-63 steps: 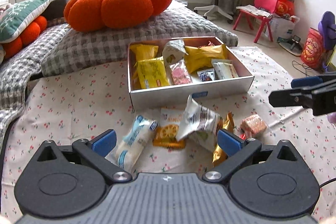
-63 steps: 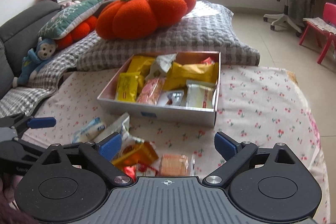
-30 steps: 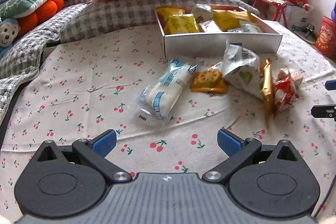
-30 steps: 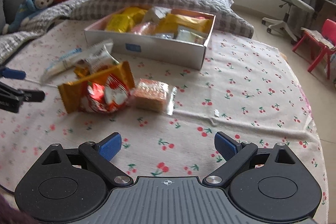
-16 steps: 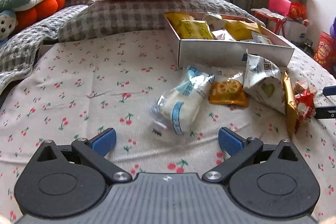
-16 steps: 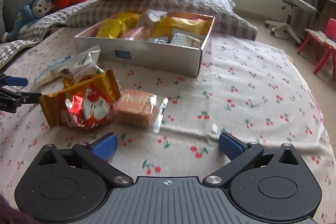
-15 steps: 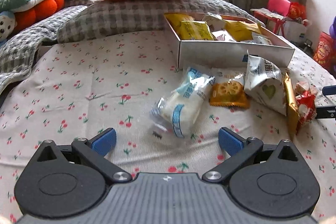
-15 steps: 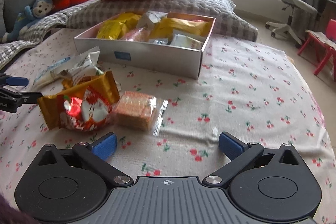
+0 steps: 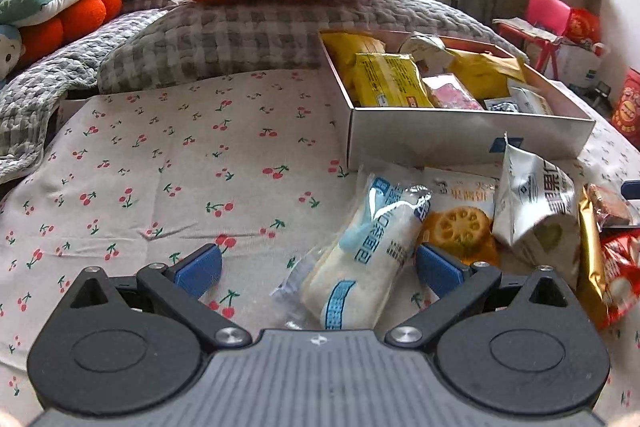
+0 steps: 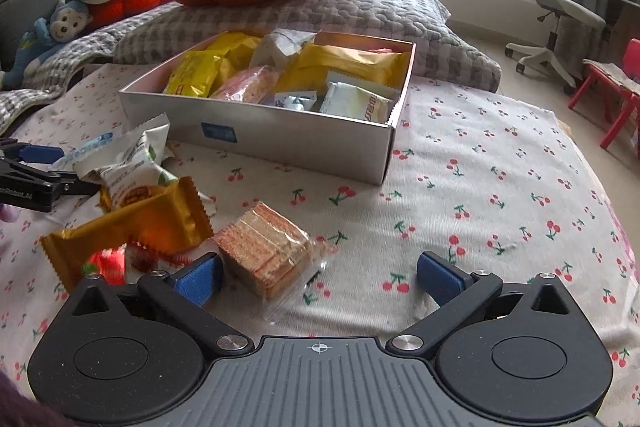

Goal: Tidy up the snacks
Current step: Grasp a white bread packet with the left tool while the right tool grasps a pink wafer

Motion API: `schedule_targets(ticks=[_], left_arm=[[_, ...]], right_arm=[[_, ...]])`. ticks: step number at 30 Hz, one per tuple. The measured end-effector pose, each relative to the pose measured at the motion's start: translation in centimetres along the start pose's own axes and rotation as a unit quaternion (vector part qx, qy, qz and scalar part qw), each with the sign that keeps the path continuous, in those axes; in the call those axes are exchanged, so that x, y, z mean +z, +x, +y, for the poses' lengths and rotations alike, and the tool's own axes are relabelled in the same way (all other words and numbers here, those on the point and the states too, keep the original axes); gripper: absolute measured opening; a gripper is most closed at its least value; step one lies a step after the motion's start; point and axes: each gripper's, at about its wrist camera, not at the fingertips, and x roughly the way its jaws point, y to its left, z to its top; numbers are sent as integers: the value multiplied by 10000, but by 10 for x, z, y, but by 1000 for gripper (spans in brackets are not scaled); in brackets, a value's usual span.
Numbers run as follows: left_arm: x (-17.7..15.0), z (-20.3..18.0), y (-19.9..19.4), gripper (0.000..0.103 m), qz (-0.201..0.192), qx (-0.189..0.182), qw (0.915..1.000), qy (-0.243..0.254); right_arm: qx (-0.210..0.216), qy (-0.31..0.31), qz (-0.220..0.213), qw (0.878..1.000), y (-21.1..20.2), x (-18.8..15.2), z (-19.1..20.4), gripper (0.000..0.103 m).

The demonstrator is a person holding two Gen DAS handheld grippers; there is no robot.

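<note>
Both grippers nearer the snacks (right jaws widened)

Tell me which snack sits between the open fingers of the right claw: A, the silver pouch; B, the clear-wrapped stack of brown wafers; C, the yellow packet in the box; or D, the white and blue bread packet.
B: in the right wrist view the clear-wrapped stack of brown wafers lies on the cherry-print cloth between the spread fingers of the right claw, close to the left one, with nothing gripped yet.

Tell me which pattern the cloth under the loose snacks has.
The cloth is pale, printed with small red cherries on green stems. The right wrist view shows it best.
</note>
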Motion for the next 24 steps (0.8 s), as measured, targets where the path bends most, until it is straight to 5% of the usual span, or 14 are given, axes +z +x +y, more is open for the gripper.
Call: schedule_targets(ticks=[5, 24], left_arm=[[2, 1, 0, 103, 44, 0, 10000, 2], [11, -12, -3, 60, 91, -130, 9998, 135]], right_arm=[[-39, 31, 16, 10000, 5, 5, 1, 103], [-89, -126, 27, 9999, 1, 7, 8, 95]])
